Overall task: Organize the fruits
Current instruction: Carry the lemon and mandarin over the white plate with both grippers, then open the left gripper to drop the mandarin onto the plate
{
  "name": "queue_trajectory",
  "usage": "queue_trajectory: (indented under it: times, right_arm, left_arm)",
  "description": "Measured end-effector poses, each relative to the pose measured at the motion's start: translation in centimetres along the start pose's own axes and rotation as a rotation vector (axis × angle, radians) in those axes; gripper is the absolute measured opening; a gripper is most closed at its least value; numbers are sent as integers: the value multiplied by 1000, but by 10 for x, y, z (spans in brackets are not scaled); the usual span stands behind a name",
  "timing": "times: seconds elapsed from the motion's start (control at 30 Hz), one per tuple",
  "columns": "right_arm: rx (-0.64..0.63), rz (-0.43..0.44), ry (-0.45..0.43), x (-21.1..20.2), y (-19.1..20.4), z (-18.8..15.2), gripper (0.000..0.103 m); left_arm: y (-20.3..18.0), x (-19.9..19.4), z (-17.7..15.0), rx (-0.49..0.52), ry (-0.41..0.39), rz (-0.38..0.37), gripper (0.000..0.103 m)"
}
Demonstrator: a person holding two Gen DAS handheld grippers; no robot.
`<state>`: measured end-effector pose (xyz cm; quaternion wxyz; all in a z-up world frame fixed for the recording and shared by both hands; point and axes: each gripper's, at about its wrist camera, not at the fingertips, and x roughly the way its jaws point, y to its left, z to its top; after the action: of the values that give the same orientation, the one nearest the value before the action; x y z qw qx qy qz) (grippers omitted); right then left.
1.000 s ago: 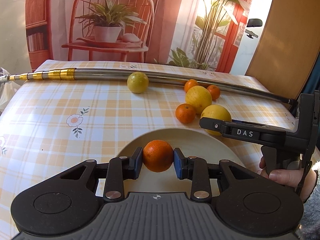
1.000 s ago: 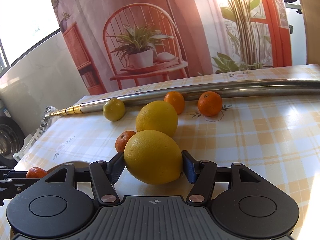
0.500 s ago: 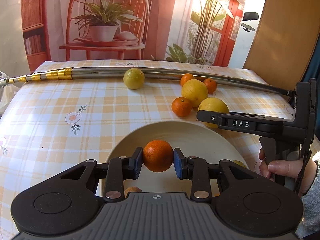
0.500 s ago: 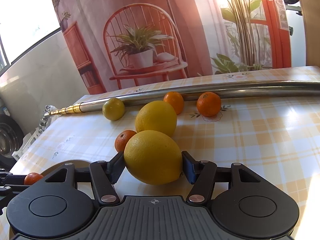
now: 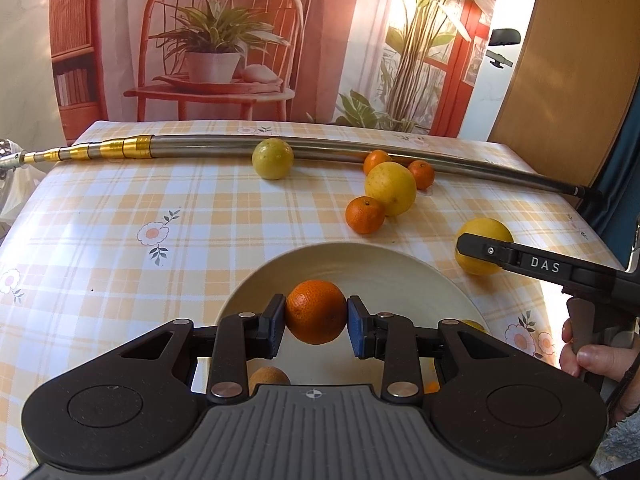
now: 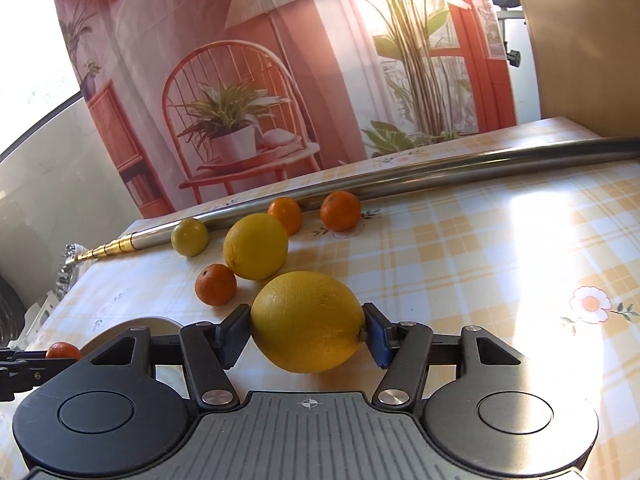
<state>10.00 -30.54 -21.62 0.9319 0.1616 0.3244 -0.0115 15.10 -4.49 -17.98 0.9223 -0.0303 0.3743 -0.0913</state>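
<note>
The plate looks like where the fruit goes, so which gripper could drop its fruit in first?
Probably the left gripper: its small orange hangs right over the plate. The right gripper holds the big lemon over the tablecloth, beside the plate.

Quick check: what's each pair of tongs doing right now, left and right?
Left tongs: closed on a small round orange mandarin, above the cream plate.
Right tongs: closed on a large yellow lemon.
</note>
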Motion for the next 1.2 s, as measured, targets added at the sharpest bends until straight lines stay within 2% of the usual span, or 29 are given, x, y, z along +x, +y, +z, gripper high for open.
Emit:
queue_trajectory:
  times: [0.27, 0.47, 0.8, 1.0, 1.2]
  right_arm:
    - [-1, 45, 3, -12, 16, 2, 55]
    - [-76, 113, -3, -26, 43, 7, 55]
    - [-161, 145, 61, -22, 71, -3, 55]
    - [-171, 141, 93, -17, 72, -10, 55]
    - [-172, 146, 95, -17, 72, -11, 55]
  left_arm:
    - [6, -9, 1, -30, -13, -16, 34]
    - [25, -11, 2, -119, 7, -26, 34]
    - [23, -8, -6, -58, 13, 29, 34]
    - [22, -5, -11, -27, 17, 74, 34]
    - [20, -5, -13, -4, 19, 82, 34]
